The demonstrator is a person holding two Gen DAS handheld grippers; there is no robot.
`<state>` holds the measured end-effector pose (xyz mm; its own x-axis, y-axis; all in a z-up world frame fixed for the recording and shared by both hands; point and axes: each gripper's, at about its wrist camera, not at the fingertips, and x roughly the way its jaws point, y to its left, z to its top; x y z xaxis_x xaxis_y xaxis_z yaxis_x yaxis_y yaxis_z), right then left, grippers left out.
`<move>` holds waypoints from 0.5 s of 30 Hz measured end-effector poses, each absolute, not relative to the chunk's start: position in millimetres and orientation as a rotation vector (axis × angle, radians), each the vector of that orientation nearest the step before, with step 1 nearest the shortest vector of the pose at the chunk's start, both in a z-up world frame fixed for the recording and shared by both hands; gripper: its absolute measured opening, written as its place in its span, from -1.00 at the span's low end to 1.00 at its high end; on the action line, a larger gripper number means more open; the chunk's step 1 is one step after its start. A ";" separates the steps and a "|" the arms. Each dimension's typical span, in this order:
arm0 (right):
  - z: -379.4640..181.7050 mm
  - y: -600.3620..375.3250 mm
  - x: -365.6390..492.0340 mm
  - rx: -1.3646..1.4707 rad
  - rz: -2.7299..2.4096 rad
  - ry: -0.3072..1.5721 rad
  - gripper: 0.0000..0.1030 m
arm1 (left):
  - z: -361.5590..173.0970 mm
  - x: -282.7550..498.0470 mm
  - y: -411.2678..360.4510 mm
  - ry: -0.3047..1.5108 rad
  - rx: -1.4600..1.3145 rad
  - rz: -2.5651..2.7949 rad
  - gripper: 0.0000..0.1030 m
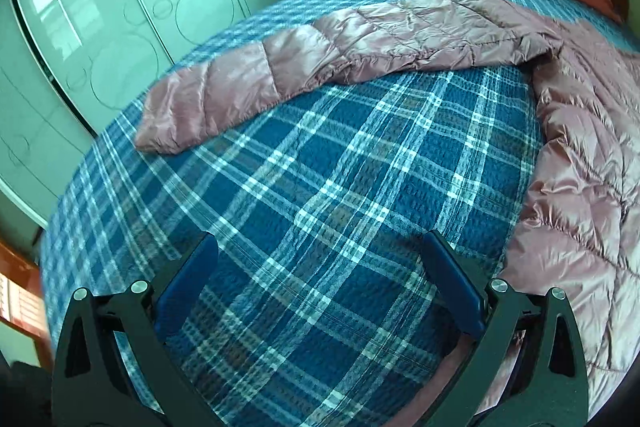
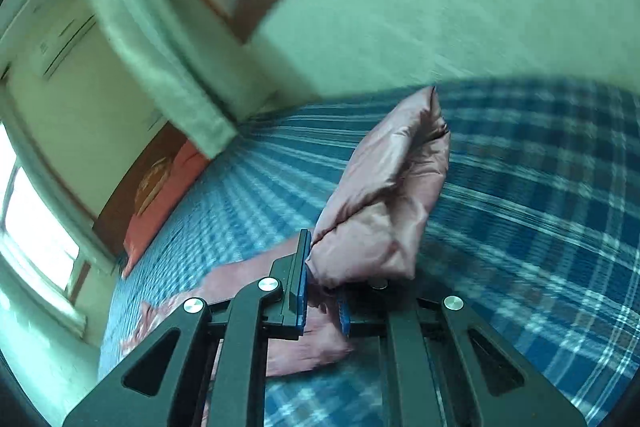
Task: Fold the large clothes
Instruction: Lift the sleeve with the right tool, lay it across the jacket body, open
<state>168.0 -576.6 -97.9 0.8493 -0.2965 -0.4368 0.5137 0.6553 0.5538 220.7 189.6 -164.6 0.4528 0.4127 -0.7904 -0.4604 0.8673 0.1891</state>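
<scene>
Right wrist view showed the right gripper (image 2: 322,287) clamped nearly shut on a sleeve (image 2: 384,203) of the pink jacket (image 1: 580,155), the puffy cloth bunched between the blue pads and standing up over the plaid bed (image 2: 540,187). Blur made the exact bite hard to judge. Left wrist view showed the left gripper (image 1: 320,267) wide open and empty above bare bedcover, the jacket's body just to its right, the other sleeve (image 1: 280,67) stretched flat toward the wardrobe (image 1: 100,27). Doing this well probably meant carrying the pinched sleeve across the body in one smooth arc, keeping the slippery fabric firmly gripped, and laying it flat before letting go.
</scene>
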 end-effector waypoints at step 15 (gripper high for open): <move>-70.0 -260.9 350.9 0.362 0.087 0.558 -0.77 | -170.7 216.0 207.3 0.935 -0.174 0.492 0.96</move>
<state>350.9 -260.9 -70.0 0.8466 0.1776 -0.5018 0.0168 0.9333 0.3586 216.0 207.3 -170.7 0.4933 0.3300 -0.8048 -0.4773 0.8762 0.0667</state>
